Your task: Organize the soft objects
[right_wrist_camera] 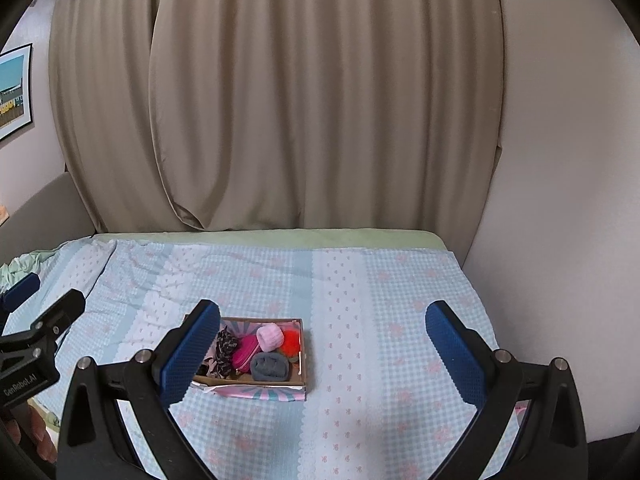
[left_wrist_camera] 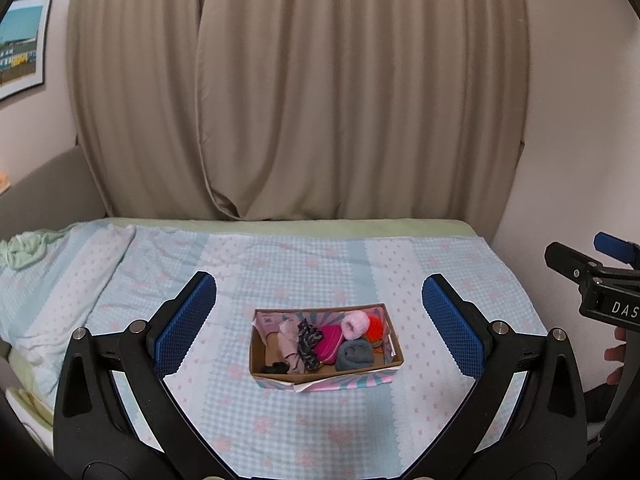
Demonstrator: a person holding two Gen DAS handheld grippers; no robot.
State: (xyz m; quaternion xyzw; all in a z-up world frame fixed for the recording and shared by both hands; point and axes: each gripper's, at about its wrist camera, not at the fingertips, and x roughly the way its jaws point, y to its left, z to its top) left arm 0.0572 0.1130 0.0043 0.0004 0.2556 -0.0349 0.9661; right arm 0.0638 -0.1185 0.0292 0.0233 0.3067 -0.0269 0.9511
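Beige curtains (left_wrist_camera: 304,88) hang behind the checked bedspread (left_wrist_camera: 320,264); a framed picture (left_wrist_camera: 22,46) hangs left.

Black fingers (left_wrist_camera: 452,328), blue textured pads (left_wrist_camera: 186,326).

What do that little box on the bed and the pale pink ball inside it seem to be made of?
The box looks like cardboard: matte brown inside walls, printed pink-and-teal paper outside, one edge torn. The pale pink ball looks like fuzzy, matte fleece or plush, though it could be rolled knit.
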